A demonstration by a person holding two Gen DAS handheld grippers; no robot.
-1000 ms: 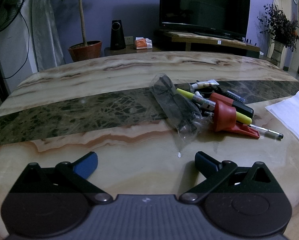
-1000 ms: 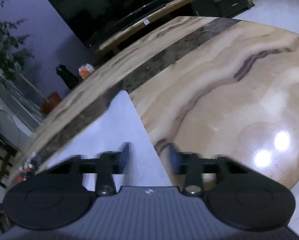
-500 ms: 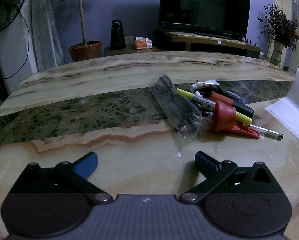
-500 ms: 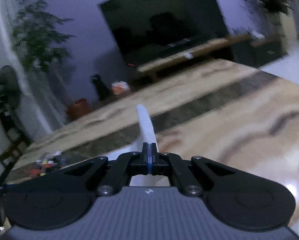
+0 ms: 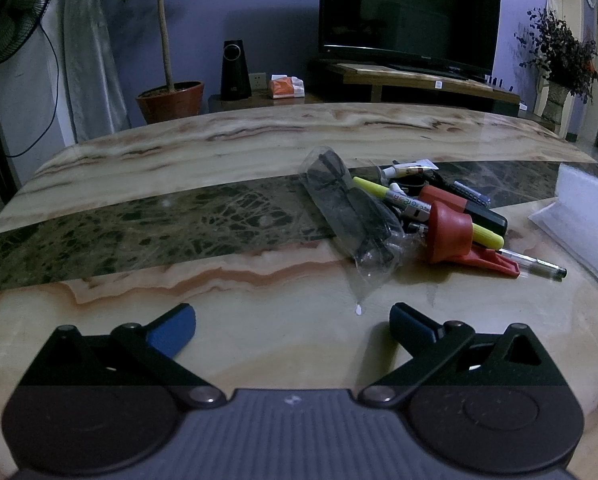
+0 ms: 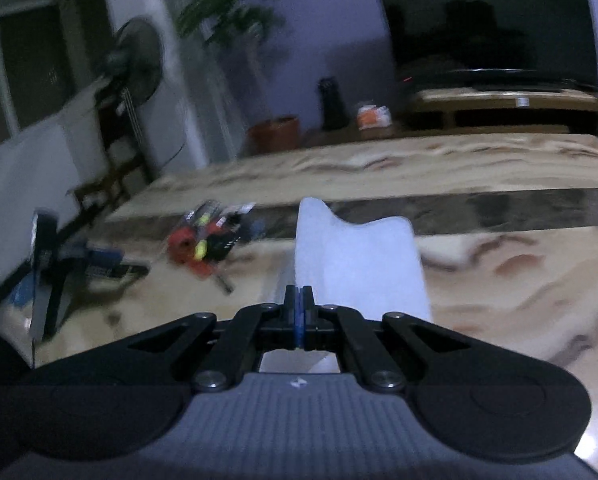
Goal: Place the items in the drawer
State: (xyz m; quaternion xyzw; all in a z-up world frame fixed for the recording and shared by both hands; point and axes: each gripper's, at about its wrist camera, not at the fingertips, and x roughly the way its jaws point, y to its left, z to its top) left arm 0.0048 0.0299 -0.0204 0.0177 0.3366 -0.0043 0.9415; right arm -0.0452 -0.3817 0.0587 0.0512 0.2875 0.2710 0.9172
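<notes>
- Two views, each showing what the other lacks. The left wrist view is sharp: a heap of pens (image 5: 431, 208) with a clear bag (image 5: 351, 216) on the marble table (image 5: 179, 168), and a white sheet (image 5: 583, 216) at the right edge. The left gripper (image 5: 293, 320) sits low over the table, fingers wide apart, holding nothing.
- The right wrist view is blurred. The right gripper (image 6: 299, 308) has its fingers pressed together on the white sheet (image 6: 355, 260), lifted above the table (image 6: 499, 272); the pens (image 6: 203, 236) lie to its left, with the left gripper (image 6: 79, 264) beyond them.
</notes>
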